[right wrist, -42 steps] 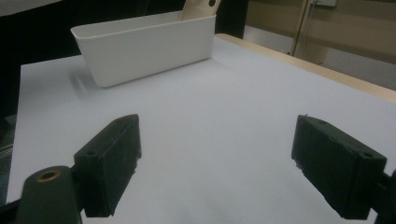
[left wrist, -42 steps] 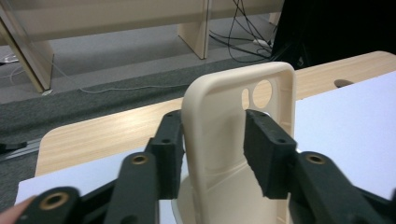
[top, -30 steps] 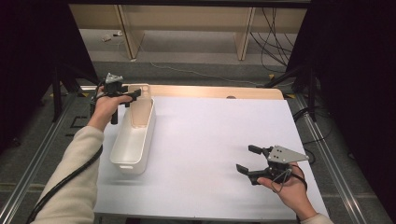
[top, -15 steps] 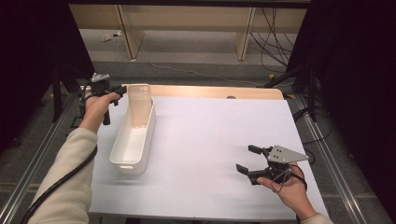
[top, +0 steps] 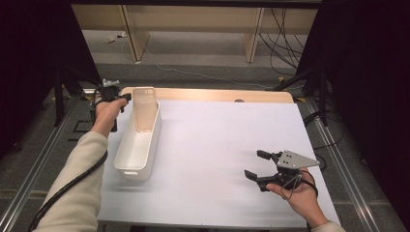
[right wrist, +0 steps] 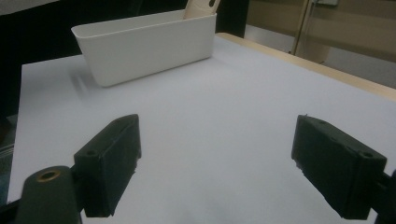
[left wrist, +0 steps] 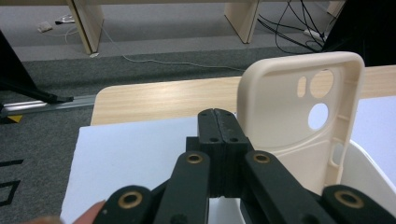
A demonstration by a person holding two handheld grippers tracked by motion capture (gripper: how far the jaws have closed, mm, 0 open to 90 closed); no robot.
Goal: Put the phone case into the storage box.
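A beige phone case (top: 144, 107) stands upright at the far end of a long white bin (top: 137, 145), leaning against the bin's far wall with its camera cutouts at the top. In the left gripper view the phone case (left wrist: 299, 116) rises just to the right of the jaws, its open inner side facing the camera. The bin lies lengthwise near the left edge of a white sheet (top: 217, 145) that covers most of the table. A strip of bare wooden tabletop (top: 217, 94) shows along the far edge.

The left gripper (top: 116, 96) is held off the sheet's far left corner, just beside the bin's far end and apart from the case. Its jaws are pressed together with nothing between them, seen clearly in the left gripper view (left wrist: 218, 126).

The right gripper (top: 257, 164) rests low near the sheet's near right corner, well apart from the bin. Its jaws are spread wide and empty, pointing left across the sheet; in the right gripper view (right wrist: 215, 163) the bin (right wrist: 149, 46) sits far ahead.

Between the bin and the right gripper the sheet is bare.
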